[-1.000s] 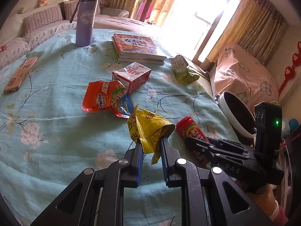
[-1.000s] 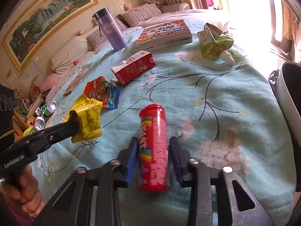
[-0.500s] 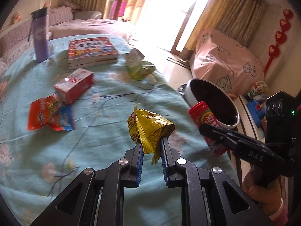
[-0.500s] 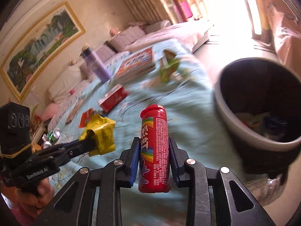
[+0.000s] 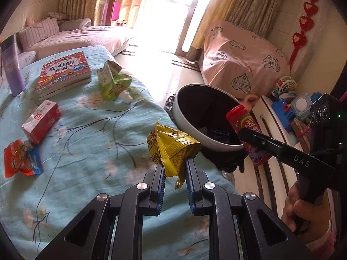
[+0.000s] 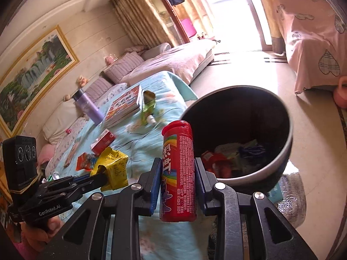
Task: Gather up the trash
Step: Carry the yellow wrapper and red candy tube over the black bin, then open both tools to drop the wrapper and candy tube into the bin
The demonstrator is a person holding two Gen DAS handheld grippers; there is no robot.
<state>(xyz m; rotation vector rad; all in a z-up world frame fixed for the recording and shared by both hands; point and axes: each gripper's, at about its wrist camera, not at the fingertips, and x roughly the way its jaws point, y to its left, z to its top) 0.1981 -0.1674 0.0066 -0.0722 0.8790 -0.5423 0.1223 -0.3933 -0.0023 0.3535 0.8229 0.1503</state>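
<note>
i see the worktop (image 5: 91, 134) under its pale blue flowered cloth, and just off its edge the round dark trash bin (image 5: 186, 121) with a light rim, wrappers lying in its bottom. on the cloth rest a stack of picture books (image 5: 63, 73), a purple bottle (image 5: 12, 65), a red and white carton (image 5: 41, 120), a crumpled green pouch (image 5: 112, 82) and a red snack wrapper (image 5: 21, 161). my left hand-held gripper (image 5: 174, 169) is clamped on a crumpled yellow wrapper (image 5: 171, 147), held above the cloth near the bin. my right hand-held gripper (image 6: 177, 173) is clamped around a red candy tube (image 6: 177, 169), upright, by the bin's rim.
</note>
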